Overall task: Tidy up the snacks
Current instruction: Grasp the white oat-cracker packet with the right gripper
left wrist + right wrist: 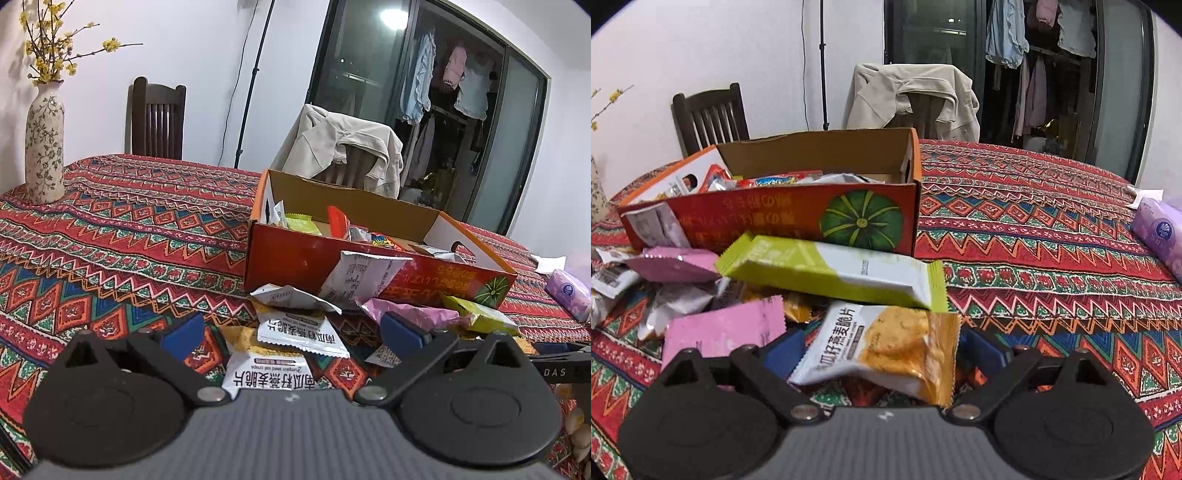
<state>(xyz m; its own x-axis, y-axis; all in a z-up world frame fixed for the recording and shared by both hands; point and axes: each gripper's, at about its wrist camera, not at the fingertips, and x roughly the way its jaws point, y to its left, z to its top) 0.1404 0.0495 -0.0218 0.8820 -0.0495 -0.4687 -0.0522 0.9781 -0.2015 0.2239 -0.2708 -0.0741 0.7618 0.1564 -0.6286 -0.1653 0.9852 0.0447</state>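
Between the spread blue pads of the right claw (882,354), an orange-and-white crisp packet (886,347) is lying untouched, the jaws standing wide and gripping nothing. Just beyond it, a long green-and-white bar packet (831,273) is resting across the heap, with pink packets (727,328) lying to its left. Under the left claw (291,332), likewise standing open and empty, white seed-crisp packets (295,332) are overlapping one another on the cloth. Past both claws, an open orange cardboard box (768,218), printed with a green pumpkin, is sitting on the counter (1034,229); several snack packets (332,225) are lying inside it, and one white wrapper (362,273) is leaning against its near wall. A red patterned cloth is covering the counter. A floral vase (44,144) holding yellow-blossomed branches is standing at the left end, well apart from the box, and a purple tissue pack (1160,232) is lying at the right end. Behind the counter, a dark wooden chair (155,118) is standing against the white wall, a beige jacket (340,147) is hanging over a second chair, and clothes are hanging behind dark glass doors (369,55).
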